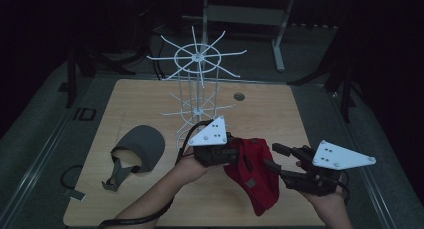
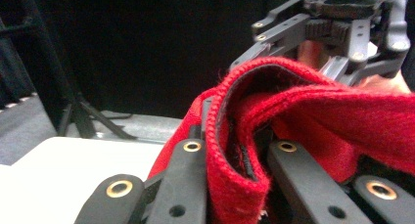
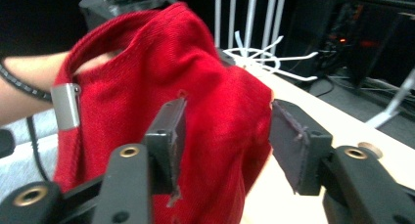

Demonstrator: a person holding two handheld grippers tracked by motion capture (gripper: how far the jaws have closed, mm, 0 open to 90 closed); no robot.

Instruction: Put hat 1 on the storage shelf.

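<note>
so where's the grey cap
High view: the grey cap lies on the table's left side, left of the white rack.

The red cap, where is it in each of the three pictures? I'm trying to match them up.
High view: the red cap hangs low and centre, between the two grippers.
Left gripper view: its folded edge lies between the black jaws, lower centre to right.
Right gripper view: it spreads across left and centre, beyond the open jaws.
Shared landmark: the white wire rack, also at the top of the right gripper view.
</note>
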